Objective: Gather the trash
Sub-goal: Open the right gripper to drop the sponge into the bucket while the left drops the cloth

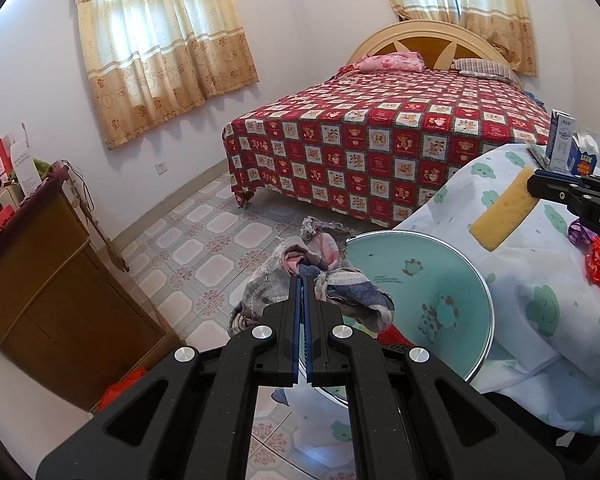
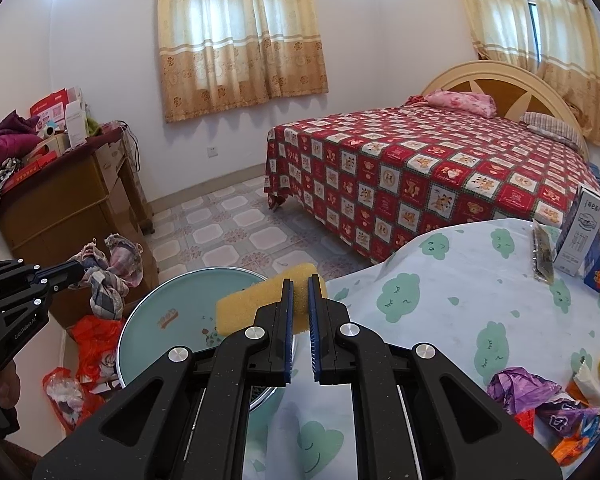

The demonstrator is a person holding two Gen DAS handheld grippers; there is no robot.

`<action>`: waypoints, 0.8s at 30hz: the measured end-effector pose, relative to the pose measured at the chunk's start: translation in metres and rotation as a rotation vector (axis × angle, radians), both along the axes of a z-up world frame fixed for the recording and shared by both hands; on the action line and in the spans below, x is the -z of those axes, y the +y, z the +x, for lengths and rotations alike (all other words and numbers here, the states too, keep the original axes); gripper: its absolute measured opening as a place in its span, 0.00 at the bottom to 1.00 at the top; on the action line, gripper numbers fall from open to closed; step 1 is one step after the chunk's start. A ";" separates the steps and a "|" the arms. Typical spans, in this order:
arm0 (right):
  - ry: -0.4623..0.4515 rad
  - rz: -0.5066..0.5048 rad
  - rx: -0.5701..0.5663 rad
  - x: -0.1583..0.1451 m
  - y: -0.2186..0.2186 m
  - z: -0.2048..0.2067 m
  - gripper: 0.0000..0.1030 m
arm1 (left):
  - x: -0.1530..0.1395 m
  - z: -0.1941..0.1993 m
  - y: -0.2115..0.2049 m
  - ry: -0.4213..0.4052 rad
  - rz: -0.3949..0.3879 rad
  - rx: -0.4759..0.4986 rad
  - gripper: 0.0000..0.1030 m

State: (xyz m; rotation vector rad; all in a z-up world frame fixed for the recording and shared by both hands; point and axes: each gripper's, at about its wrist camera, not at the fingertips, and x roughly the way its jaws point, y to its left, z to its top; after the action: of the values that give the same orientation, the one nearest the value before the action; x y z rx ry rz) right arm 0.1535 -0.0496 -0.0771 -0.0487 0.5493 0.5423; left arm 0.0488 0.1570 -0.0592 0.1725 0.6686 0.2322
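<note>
Left gripper [image 1: 302, 280] is clamped tight on a crumpled plaid rag [image 1: 332, 284], held over the teal round tray [image 1: 432, 280]. Right gripper [image 2: 299, 284] pinches a yellow sponge [image 2: 256, 300], its middle hidden by the jaws. Candy wrappers [image 2: 548, 400] sit on the cloud-print tablecloth [image 2: 440, 304], cut off at the frame edge, near 2 cartons [image 2: 584, 236].

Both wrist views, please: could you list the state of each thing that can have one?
Left claw: shut on the rag, held up.
Right claw: shut on the sponge.
Curtains: drawn.
Cartons: upright on the covered table.
Wrappers: crumpled, loose on the table.
</note>
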 end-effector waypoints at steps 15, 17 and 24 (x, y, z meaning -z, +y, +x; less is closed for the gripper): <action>0.034 -0.014 -0.067 0.008 0.015 0.000 0.34 | 0.003 0.002 -0.020 0.003 -0.013 0.014 0.38; 0.041 -0.021 -0.066 0.010 0.016 0.000 0.35 | 0.002 0.002 -0.024 -0.005 -0.008 0.021 0.43; 0.047 -0.007 -0.039 0.011 0.007 -0.003 0.40 | 0.008 0.006 -0.021 0.013 -0.019 0.019 0.44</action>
State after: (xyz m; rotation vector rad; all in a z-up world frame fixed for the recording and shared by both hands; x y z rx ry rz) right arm 0.1508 -0.0424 -0.0885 -0.0540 0.5969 0.5803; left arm 0.0552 0.1357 -0.0675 0.1624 0.6815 0.2062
